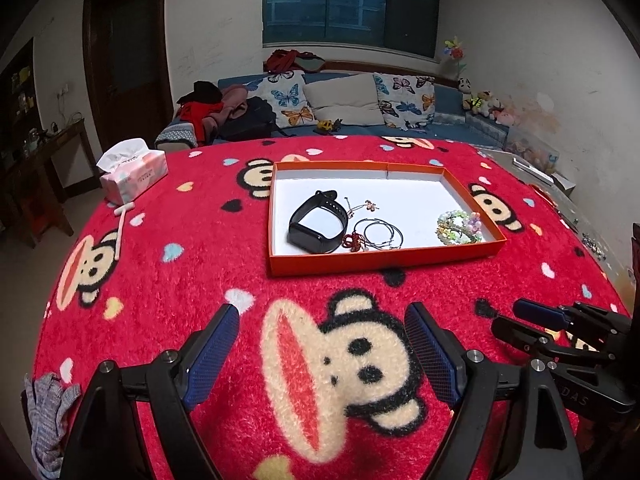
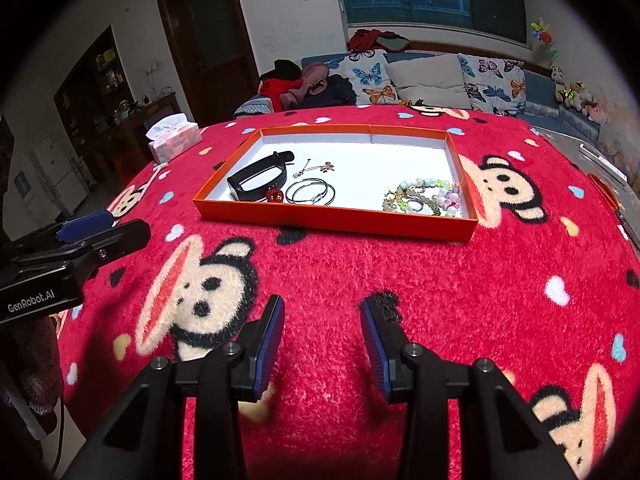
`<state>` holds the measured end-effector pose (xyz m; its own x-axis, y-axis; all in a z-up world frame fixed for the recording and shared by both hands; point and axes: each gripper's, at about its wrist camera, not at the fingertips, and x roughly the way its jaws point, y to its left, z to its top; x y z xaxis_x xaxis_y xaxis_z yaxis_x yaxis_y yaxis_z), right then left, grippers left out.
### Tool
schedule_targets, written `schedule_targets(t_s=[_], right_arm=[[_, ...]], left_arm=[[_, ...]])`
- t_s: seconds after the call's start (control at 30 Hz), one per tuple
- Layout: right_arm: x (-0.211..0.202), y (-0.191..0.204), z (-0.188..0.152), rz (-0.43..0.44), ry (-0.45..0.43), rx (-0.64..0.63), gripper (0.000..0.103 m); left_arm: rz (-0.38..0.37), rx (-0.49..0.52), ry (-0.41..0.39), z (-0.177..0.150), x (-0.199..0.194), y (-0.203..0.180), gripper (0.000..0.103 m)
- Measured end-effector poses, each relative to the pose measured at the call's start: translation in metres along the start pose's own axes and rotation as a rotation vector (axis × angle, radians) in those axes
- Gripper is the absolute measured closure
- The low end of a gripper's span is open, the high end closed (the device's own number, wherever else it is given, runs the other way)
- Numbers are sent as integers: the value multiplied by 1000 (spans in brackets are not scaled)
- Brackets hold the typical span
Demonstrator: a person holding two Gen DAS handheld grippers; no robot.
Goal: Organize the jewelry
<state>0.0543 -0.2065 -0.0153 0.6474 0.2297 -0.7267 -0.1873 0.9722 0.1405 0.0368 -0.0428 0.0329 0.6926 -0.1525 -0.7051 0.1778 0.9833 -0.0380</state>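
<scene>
Nearest, at six o'clock, the left hand-held gripper [image 1: 322, 334] hovers over the red monkey-print blanket [image 1: 200, 272] covering the tabletop, its jaws wide apart and empty. The right hand-held gripper [image 2: 322, 330] hovers alongside, jaws partly apart, nothing between them. Further on, toward twelve o'clock, sits an orange tray [image 1: 384, 255] with a white floor. Inside, a black smart band [image 1: 316, 222] lies at nine o'clock, thin hoop bangles [image 1: 382, 233] and a red charm [image 1: 353, 242] just beside it, and beaded bracelets [image 1: 460, 226] at three o'clock. Every visible piece already lies in the tray, so gathering appears done; neatening may remain. A tissue pack [image 1: 134, 170] rests at ten o'clock.
</scene>
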Motion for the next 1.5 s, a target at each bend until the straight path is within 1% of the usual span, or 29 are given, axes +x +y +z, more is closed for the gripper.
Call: schedule_targets(t_s=[0.57,1.5], right_arm=[[5,1,-2,7,18,5,59],[9,2,-3,10,17,5,59]], left_arm=[[1,-3,22,-3,10,-1,12],[14,-13,38,-8,15,3,12]])
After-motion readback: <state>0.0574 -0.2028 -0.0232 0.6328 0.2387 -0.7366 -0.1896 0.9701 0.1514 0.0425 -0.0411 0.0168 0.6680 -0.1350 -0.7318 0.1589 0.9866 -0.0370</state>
